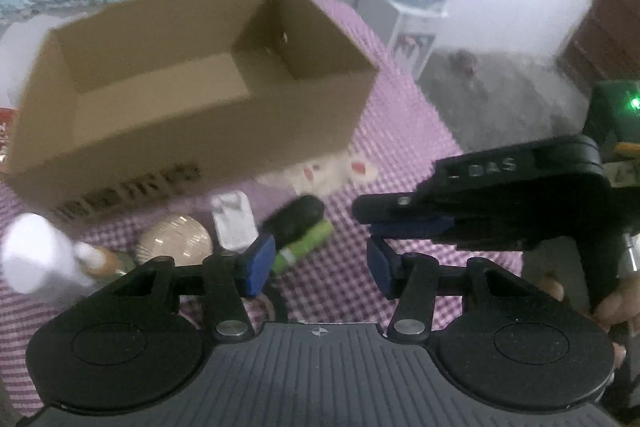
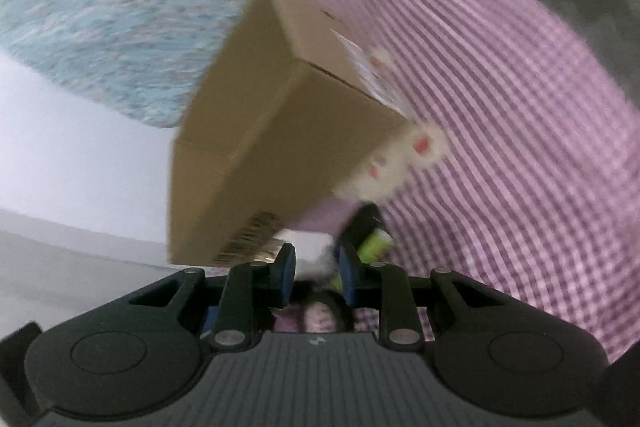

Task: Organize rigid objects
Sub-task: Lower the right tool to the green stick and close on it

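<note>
Rigid objects, loose lot: black case (image 1: 298, 217) lying on green tube (image 1: 306, 247), white charger (image 1: 234, 223), round woven piece (image 1: 176, 241) and white-capped bottle (image 1: 52, 255), all sitting just before the empty cardboard box (image 1: 192, 83) on a purple checked bed cover (image 1: 400, 131).

Left wrist view: left tool (image 1: 316, 263) hovering partly open, gripping nothing; right tool (image 1: 404, 223) crossing in from the side. Advice: centre the pads over one item before closing.

Right wrist view: right tool (image 2: 316, 267) standing narrowly open, nothing pinched, aiming at charger (image 2: 312, 247) and tube (image 2: 374, 245); box (image 2: 272, 147) close above. Blur heavy. Grey floor and white wall lying beyond the cover (image 2: 500, 107).
</note>
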### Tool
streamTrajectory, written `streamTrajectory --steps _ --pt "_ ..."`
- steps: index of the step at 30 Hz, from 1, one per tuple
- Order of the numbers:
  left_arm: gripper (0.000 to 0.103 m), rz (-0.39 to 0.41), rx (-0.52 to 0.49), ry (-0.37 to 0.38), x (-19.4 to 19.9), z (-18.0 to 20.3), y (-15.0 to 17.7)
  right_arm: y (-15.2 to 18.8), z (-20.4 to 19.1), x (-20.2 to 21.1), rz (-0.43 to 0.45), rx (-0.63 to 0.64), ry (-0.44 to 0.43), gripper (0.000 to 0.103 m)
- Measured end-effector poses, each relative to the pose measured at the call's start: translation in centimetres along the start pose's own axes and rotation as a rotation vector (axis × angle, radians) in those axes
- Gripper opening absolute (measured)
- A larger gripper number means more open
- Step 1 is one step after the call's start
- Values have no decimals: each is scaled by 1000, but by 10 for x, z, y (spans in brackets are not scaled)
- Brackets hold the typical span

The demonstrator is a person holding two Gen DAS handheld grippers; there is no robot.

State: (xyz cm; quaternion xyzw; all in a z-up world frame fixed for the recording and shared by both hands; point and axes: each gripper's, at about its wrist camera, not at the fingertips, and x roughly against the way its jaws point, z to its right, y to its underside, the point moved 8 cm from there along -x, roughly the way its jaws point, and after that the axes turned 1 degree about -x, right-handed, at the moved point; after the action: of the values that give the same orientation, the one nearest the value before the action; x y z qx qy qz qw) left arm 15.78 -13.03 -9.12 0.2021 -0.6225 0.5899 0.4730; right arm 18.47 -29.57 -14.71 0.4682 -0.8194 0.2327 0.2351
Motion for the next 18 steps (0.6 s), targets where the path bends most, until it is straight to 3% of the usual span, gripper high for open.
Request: streamTrajectory --steps 7,12,18 --pt "41 -73 -73 -58 -49 3 13 1 22 -39 -25 -52 28 26" --pt "41 -96 -142 -129 -68 10 18 0 26 -54 -50 -67 34 26" --pt "41 -102 -181 -158 -76 14 19 -6 28 -60 -54 -77 15 26"
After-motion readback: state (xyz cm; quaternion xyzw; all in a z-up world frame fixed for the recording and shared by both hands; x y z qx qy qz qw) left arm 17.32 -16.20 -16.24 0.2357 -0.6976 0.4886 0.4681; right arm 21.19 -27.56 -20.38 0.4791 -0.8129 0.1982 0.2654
